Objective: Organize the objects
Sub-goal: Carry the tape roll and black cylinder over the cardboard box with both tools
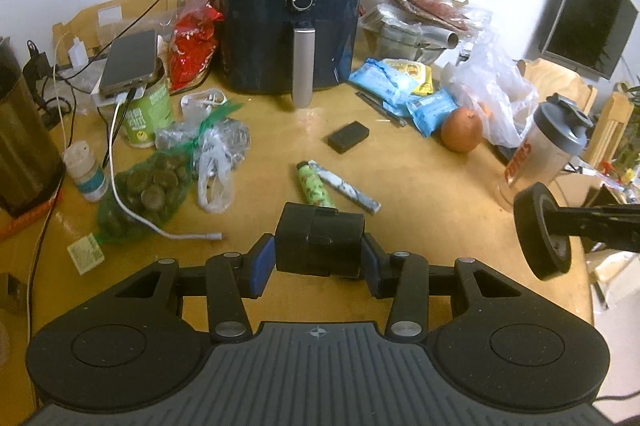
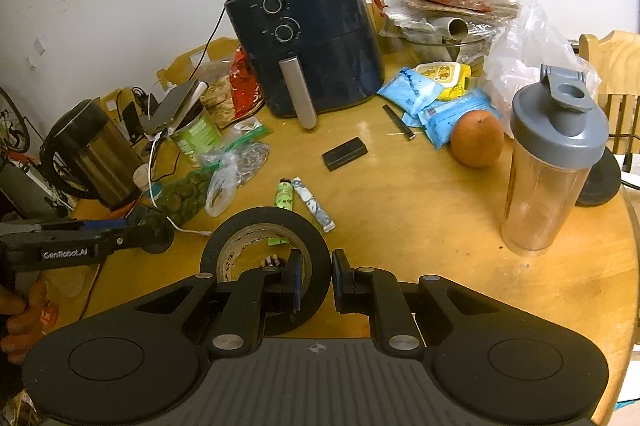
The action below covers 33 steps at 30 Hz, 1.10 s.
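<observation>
Cluttered round wooden table (image 2: 420, 226) lies under you, an air fryer (image 1: 292, 22) at its back by the wall. Your left gripper (image 1: 318, 260) clamps a black boxy case (image 1: 320, 246) at a narrow-to-middling spread, in front of the fryer. Your right gripper (image 2: 316, 284) pinches the wall of a black tape roll (image 2: 266, 258), nearly closed. Both seem mid-carry; next you need a bare spot to set each down.

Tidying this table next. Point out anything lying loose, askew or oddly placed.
A phone is balanced tilted on a green can. A white cable trails over the green bag of caps. The shaker bottle has its flip cap open.
</observation>
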Tool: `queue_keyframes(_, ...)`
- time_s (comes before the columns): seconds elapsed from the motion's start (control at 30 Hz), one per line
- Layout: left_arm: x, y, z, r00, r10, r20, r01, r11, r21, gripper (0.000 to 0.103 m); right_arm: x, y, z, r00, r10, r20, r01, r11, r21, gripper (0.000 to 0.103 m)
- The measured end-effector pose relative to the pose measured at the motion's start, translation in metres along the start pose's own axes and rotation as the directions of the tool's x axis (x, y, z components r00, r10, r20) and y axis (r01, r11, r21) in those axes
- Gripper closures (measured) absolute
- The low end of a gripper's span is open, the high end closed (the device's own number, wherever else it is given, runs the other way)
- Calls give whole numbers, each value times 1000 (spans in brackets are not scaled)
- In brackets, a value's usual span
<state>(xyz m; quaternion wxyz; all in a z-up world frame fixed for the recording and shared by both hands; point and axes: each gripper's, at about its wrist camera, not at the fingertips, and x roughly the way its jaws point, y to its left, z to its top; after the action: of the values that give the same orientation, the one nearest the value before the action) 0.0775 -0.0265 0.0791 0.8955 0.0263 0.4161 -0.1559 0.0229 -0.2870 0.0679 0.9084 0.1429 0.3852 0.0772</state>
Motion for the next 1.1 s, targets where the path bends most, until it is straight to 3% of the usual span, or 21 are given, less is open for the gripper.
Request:
queue_keyframes(0.47, -29, -9, -35, 997, -61, -36, 61, 998, -21, 59, -7, 11, -19, 1000, -12, -19, 12, 1000, 4, 85)
queue_keyframes(1.1, -37, -25, -92, 978, -119, -171, 118, 993, -19, 59, 2, 27, -59, 990, -43, -133, 44, 999, 6, 86)
